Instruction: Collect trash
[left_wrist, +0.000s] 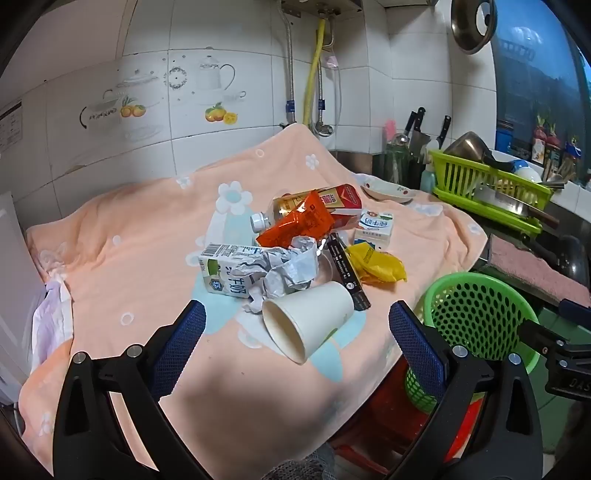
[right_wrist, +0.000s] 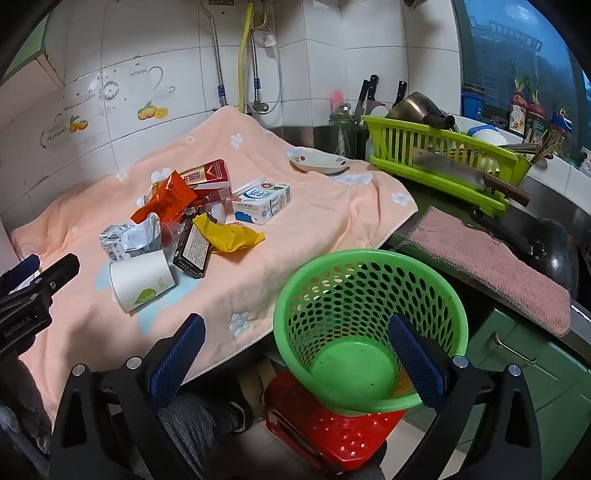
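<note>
A pile of trash lies on a peach towel (left_wrist: 140, 236). It holds a tipped white paper cup (left_wrist: 310, 317) (right_wrist: 142, 282), crumpled paper (left_wrist: 284, 266), a milk carton (left_wrist: 225, 269), an orange wrapper (left_wrist: 299, 221), a red box (left_wrist: 340, 199), a black box (left_wrist: 347, 273), a yellow wrapper (left_wrist: 376, 264) and a small carton (left_wrist: 375, 227). My left gripper (left_wrist: 295, 308) hangs open just in front of the cup, holding nothing. My right gripper (right_wrist: 295, 321) stands open and empty above the green mesh basket (right_wrist: 369, 314) (left_wrist: 480, 314), which sits on a red stool (right_wrist: 332, 432).
A white plate (right_wrist: 319, 162) rests at the towel's far edge. Right of it are a green dish rack (right_wrist: 443, 166) with a cleaver, a knife holder (right_wrist: 365, 96), a pink cloth (right_wrist: 491, 269) and a dark wok (right_wrist: 554, 258). A tiled wall stands behind. A person's leg (right_wrist: 195, 417) shows below.
</note>
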